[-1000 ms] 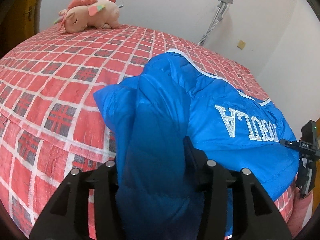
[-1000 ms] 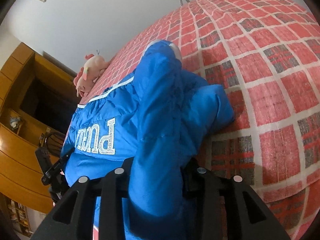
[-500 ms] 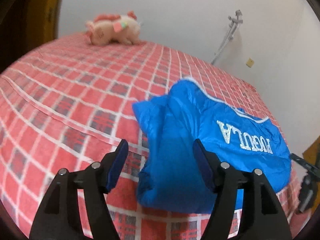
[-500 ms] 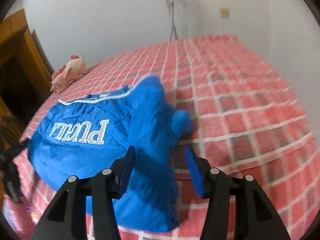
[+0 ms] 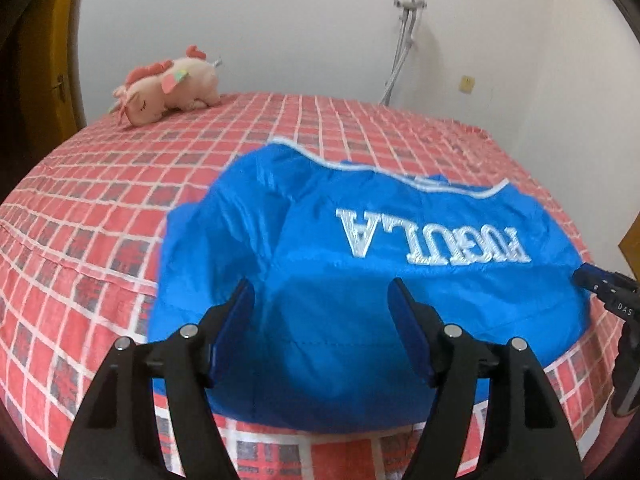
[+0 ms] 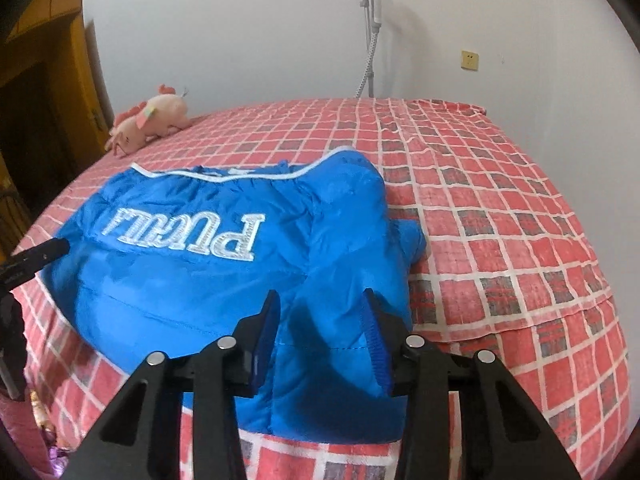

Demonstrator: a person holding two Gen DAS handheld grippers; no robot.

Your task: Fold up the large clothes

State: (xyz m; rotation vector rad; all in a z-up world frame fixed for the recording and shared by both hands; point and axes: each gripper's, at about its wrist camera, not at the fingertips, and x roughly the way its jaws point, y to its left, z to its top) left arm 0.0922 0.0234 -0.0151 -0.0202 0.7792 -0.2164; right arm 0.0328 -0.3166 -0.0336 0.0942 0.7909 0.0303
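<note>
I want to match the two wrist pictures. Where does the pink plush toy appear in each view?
Left wrist view: the pink plush toy lies in the upper left, at the far edge of the bed, beyond the blue jacket.
Right wrist view: the toy is at the left, above the middle, also at the far edge of the bed.
Shared landmark: the white letters on the jacket.

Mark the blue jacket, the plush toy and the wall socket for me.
blue jacket (image 5: 320, 312): left wrist view, on the smooth back panel below the white lettering.
plush toy (image 5: 168, 92): left wrist view, on its pink body.
wall socket (image 6: 470, 59): right wrist view, on the yellowish plate's middle.
</note>
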